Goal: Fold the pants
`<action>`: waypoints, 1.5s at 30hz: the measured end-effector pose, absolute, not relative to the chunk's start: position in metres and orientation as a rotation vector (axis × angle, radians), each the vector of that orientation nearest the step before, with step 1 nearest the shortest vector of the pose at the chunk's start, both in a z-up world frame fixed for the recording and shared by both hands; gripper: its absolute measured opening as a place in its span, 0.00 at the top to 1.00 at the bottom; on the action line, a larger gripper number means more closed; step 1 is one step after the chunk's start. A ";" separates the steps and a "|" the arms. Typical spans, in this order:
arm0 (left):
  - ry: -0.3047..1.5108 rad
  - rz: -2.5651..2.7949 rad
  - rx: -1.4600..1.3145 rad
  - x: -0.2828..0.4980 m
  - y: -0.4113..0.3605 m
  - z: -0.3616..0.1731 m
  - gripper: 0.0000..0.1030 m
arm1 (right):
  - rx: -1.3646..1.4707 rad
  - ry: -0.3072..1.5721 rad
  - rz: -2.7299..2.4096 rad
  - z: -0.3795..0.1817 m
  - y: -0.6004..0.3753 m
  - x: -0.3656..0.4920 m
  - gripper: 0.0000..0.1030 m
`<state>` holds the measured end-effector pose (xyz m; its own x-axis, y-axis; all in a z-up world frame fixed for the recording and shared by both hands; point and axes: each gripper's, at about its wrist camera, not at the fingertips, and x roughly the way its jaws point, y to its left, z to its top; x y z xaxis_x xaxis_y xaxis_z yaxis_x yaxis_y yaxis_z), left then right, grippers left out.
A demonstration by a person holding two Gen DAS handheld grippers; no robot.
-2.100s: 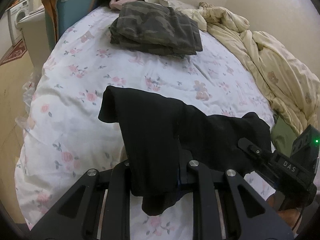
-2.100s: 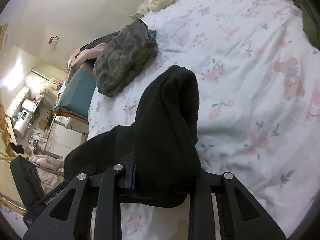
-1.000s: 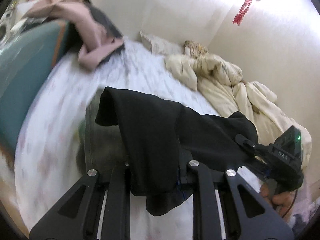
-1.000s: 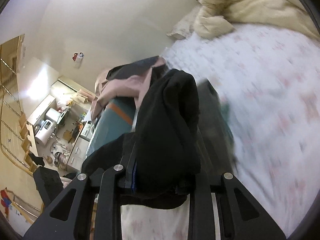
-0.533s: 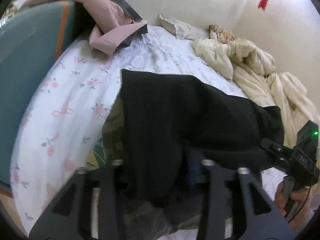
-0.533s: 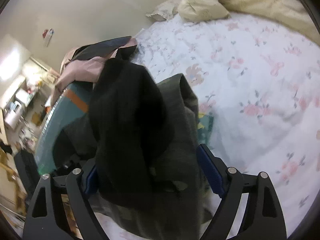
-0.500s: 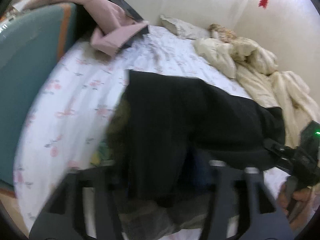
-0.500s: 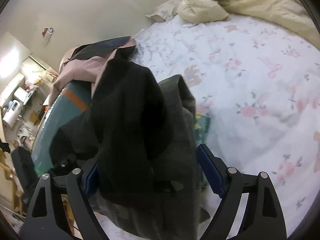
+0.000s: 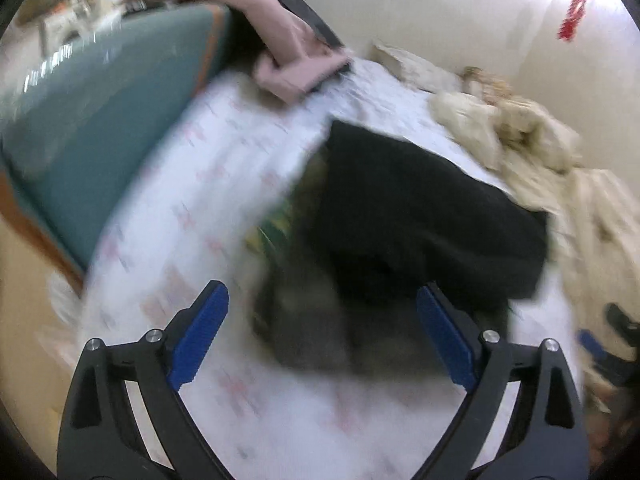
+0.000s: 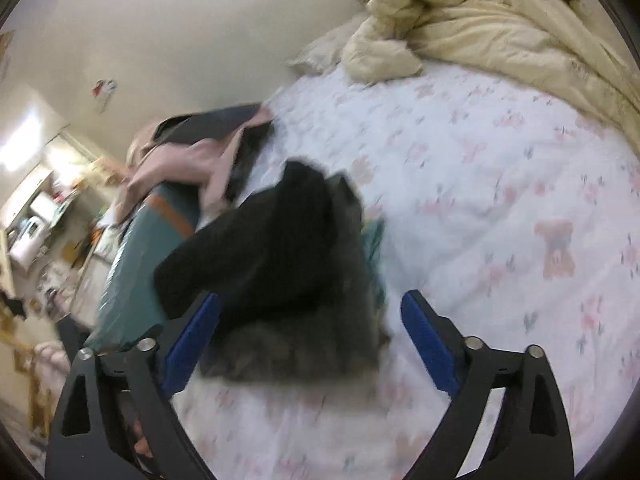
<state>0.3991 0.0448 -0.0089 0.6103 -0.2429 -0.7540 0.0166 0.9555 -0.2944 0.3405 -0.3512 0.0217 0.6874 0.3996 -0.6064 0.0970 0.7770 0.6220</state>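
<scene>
The folded black pants (image 9: 420, 216) (image 10: 276, 248) lie on top of the folded camouflage pants (image 9: 320, 336) (image 10: 320, 344) on the flowered bed sheet (image 9: 200, 184) (image 10: 500, 208). My left gripper (image 9: 324, 328) is drawn back from the pile, its jaws opening wide with blue pads bare. My right gripper (image 10: 312, 336) also stands back from the pile, its jaws opening; nothing is pressed between its pads. The other gripper shows at the left wrist view's right edge. Both views are blurred.
A teal headboard or bench (image 9: 100, 128) (image 10: 132, 264) borders the bed, with pink and dark clothes (image 9: 280, 40) (image 10: 192, 160) draped over it. A crumpled cream duvet (image 9: 540, 148) (image 10: 500, 20) and a pillow lie at the far side by the wall.
Both grippers let go of the black pants, which now rest on the camouflage pile. Both sets of jaws spread wide and pulled back from the stack.
</scene>
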 end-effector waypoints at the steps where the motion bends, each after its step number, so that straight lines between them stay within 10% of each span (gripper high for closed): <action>1: 0.908 -0.160 -0.277 0.385 0.045 -0.006 0.09 | 0.666 0.811 0.189 0.024 -0.349 0.331 0.04; 26: 0.666 -0.224 -0.004 0.032 0.014 0.076 0.00 | 0.290 0.690 0.066 0.087 -0.292 0.005 0.00; 45: 0.607 -0.116 0.015 0.008 0.020 0.060 0.00 | 0.274 0.680 0.112 0.061 -0.263 -0.018 0.00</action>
<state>0.0077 0.0205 0.0600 0.8152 -0.1048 -0.5696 0.1134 0.9933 -0.0204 -0.0179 -0.2627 0.0608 0.7734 0.1909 -0.6045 -0.0128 0.9581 0.2862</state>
